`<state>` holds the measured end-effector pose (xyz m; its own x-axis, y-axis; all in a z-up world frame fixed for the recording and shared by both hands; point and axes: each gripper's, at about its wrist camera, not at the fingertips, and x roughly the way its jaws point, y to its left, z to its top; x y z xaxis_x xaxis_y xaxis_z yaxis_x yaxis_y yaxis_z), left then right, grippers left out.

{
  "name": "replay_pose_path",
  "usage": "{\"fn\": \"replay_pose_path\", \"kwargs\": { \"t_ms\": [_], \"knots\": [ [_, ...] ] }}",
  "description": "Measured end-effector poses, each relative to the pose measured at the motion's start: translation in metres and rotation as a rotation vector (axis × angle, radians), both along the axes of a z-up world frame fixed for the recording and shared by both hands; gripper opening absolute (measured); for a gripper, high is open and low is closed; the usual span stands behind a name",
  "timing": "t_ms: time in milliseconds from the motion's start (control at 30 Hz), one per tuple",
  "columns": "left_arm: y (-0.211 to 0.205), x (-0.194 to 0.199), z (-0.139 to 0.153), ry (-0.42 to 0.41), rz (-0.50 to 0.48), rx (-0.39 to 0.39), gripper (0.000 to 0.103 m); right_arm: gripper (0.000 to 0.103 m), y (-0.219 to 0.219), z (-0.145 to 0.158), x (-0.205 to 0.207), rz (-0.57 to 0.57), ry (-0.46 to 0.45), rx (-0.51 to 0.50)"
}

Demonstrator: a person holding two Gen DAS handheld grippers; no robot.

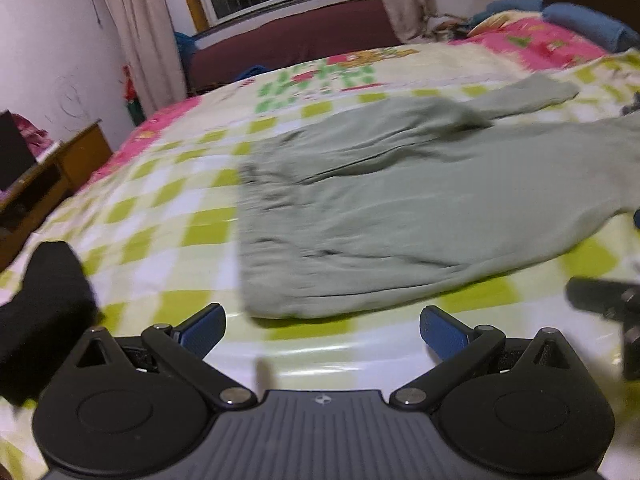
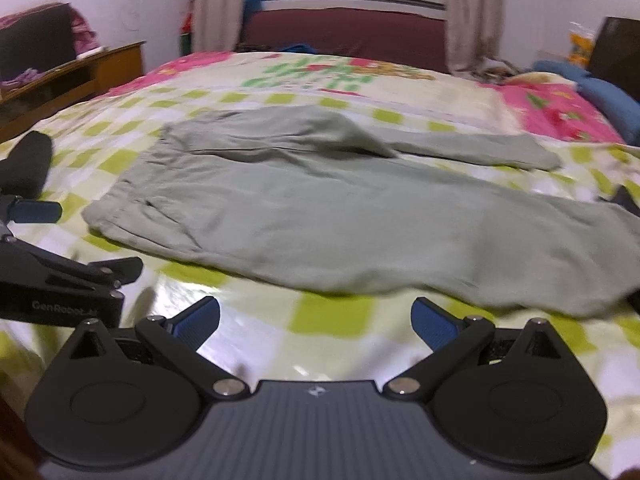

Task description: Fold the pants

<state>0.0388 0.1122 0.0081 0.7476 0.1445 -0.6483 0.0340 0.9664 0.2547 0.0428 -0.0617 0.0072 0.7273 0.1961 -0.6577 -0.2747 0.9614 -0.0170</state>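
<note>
Pale green pants (image 1: 400, 208) lie flat on the checked bedsheet (image 1: 168, 216), waistband to the left, legs running right. The far leg is partly folded over. My left gripper (image 1: 322, 330) is open and empty, just short of the waistband's near corner. My right gripper (image 2: 316, 322) is open and empty, just short of the near leg's edge; the pants (image 2: 340, 216) fill the middle of the right wrist view. The left gripper shows at the left edge of the right wrist view (image 2: 72, 276), and the right gripper shows at the right edge of the left wrist view (image 1: 608, 300).
A black sock-like item (image 1: 52, 296) lies on the bed left of the pants. A wooden desk (image 1: 48, 172) stands at the left bedside. Blue bedding (image 1: 588, 24) and pillows sit at the far right. A maroon bench (image 2: 352, 32) stands under the window.
</note>
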Motion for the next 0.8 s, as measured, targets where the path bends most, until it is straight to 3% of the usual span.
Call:
{"fn": "replay_pose_path", "kwargs": {
  "t_ms": [67,167,233,433,533,667,800],
  "knots": [
    [0.011,0.008,-0.007,0.014,0.002,0.026,0.103,0.099,0.013,-0.005,0.011,0.037,0.007,-0.004],
    [0.022,0.019,-0.011,0.021,-0.017,0.018,0.103,0.088,0.033,-0.014,0.024,0.098,0.002,-0.054],
    [0.026,0.025,-0.013,0.033,-0.043,0.008,0.101,0.086,0.042,-0.018,0.03,0.143,0.01,-0.076],
    [0.035,0.037,-0.017,0.057,-0.121,-0.061,0.075,0.077,0.056,-0.022,0.042,0.238,-0.006,-0.119],
    [0.04,0.039,-0.016,0.06,-0.128,-0.074,0.059,0.068,0.058,-0.022,0.045,0.278,-0.002,-0.131],
    [0.049,0.041,-0.015,0.065,-0.139,-0.101,0.048,0.027,0.064,-0.025,0.052,0.288,0.027,-0.129],
    [0.067,0.035,-0.01,0.065,-0.113,-0.152,0.042,0.012,0.079,-0.021,0.049,0.298,0.043,-0.127]
  ]
}}
